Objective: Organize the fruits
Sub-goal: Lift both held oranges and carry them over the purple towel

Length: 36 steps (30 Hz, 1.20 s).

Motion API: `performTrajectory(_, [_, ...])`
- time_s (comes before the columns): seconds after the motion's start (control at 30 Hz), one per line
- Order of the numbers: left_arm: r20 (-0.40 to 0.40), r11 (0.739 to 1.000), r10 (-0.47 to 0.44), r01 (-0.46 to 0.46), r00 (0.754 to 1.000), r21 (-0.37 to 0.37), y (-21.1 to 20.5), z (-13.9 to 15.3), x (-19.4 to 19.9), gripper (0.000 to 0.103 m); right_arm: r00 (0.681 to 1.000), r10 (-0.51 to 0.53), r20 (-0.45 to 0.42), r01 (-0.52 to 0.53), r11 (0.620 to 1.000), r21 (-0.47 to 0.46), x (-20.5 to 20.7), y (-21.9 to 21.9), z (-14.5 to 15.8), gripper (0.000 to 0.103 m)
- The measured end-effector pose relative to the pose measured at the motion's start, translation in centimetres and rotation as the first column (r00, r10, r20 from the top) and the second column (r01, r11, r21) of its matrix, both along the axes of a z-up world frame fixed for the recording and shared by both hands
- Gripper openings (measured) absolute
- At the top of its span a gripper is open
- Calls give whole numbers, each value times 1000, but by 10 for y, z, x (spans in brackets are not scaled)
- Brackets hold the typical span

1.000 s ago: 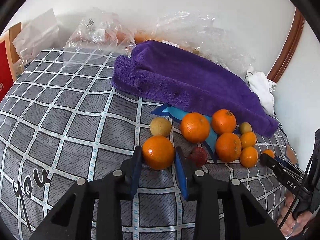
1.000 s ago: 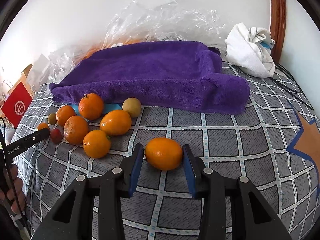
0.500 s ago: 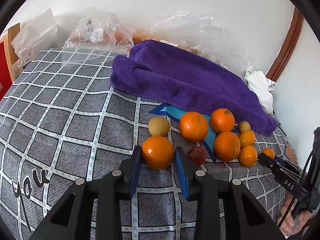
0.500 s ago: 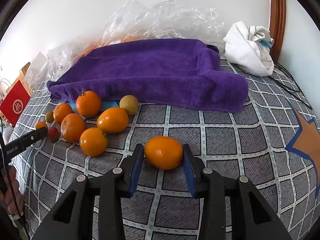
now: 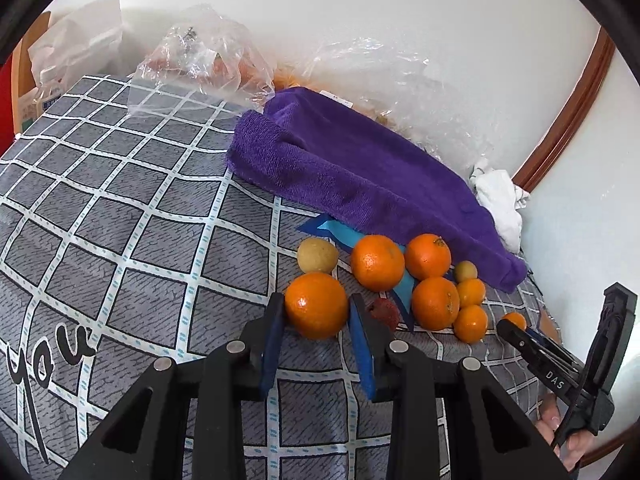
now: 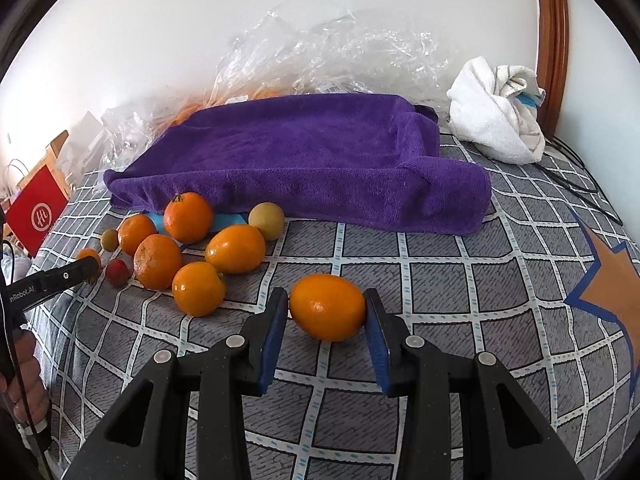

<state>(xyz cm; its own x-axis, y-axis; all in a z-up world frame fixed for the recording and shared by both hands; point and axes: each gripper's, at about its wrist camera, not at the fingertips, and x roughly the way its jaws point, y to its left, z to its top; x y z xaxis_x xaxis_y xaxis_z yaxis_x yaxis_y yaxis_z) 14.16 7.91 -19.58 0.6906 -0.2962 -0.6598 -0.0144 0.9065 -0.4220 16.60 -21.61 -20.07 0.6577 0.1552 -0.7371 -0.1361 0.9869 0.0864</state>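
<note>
Left gripper (image 5: 316,312) was clamped on an orange (image 5: 317,305); right gripper (image 6: 326,312) was clamped on an oval orange (image 6: 327,306). Beyond both jaws, remaining fruits (image 6: 188,240) lay clustered beside purple towel (image 6: 312,152), unsorted; task seemed early.

My left tool (image 5: 316,312) has its blue pads against both sides of an orange (image 5: 317,305) that sits on the grey checked bedspread (image 5: 120,240). Just behind it I see a yellowish fruit (image 5: 317,255), more oranges (image 5: 378,262) and a small red fruit (image 5: 384,310). A purple towel (image 5: 360,172) lies beyond them. The right tool (image 5: 532,344) pokes in at the right edge.
</note>
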Motion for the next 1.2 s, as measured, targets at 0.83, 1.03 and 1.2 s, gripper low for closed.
performTrajectory(0.83, [107, 970, 2, -29, 994, 242, -20, 96, 55, 30, 997, -14, 80, 14, 1000, -1, 52, -3, 71, 38])
performTrajectory(1.03, [107, 969, 48, -72, 993, 235, -13, 115, 94, 30, 993, -31, 115, 32, 999, -11, 98, 0, 92, 38])
performTrajectory(1.2, [111, 965, 64, -91, 992, 248, -14, 115, 126, 30, 990, -66, 123, 66, 998, 0, 133, 0, 91, 38])
